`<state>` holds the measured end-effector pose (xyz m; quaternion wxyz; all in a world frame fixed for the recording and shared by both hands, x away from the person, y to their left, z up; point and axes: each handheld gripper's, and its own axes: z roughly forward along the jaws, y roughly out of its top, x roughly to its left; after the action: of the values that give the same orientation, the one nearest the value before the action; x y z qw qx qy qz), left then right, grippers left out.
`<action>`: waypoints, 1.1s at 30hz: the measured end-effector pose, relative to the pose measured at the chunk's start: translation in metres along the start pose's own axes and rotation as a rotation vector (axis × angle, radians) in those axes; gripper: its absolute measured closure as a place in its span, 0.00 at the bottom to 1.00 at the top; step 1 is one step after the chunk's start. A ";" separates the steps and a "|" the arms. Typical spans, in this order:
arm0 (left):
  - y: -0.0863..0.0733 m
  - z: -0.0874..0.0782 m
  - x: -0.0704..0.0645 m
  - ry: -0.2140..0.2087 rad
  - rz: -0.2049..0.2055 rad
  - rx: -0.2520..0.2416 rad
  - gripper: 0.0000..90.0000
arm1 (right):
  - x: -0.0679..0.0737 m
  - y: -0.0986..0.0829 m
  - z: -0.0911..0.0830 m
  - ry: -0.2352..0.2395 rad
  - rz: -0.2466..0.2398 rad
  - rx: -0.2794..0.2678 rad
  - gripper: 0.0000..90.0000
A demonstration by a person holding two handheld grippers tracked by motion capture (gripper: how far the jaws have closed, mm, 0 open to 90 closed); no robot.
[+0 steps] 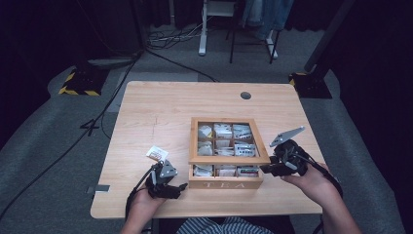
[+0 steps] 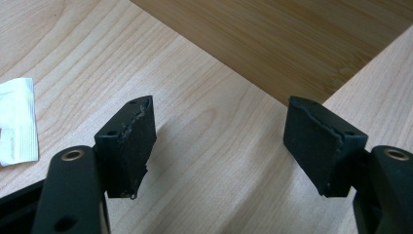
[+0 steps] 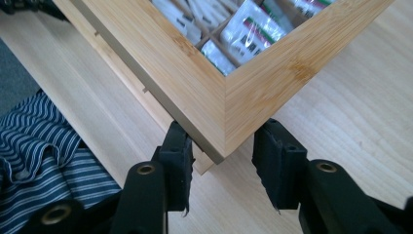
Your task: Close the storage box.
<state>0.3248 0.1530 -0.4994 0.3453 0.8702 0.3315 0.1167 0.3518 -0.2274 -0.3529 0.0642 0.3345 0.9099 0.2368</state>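
A wooden tea box (image 1: 225, 185) marked TEA stands in the middle of the table, its compartments holding several tea bags (image 1: 223, 130). Its glass-paned lid (image 1: 229, 159) is tilted up a little at the front. My right gripper (image 1: 263, 169) is shut on the lid's front right corner. In the right gripper view the jaws (image 3: 224, 151) straddle that corner of the lid (image 3: 195, 63). My left gripper (image 1: 181, 189) hangs open low over the table just left of the box, nothing between its fingers (image 2: 219, 141). The box's side wall (image 2: 292, 44) is just ahead of it.
A loose white tea bag packet (image 1: 157, 154) lies on the table left of the box, also at the left edge of the left gripper view (image 2: 17, 122). A round cable hole (image 1: 245, 95) sits at the table's back right. A striped garment (image 3: 44, 146) hangs at the near table edge.
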 end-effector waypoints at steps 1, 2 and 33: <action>0.000 0.000 0.000 -0.002 -0.001 -0.001 0.31 | 0.001 0.000 0.004 0.006 -0.010 0.028 0.65; 0.000 0.000 0.000 -0.002 -0.001 -0.001 0.31 | 0.001 -0.001 0.006 0.006 -0.014 0.042 0.65; 0.000 0.001 0.002 0.002 0.000 -0.007 0.30 | 0.000 -0.006 0.044 0.077 -0.025 0.244 0.49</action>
<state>0.3265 0.1538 -0.5004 0.3479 0.8689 0.3315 0.1185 0.3604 -0.2139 -0.3940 -0.0091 0.3190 0.9379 0.1362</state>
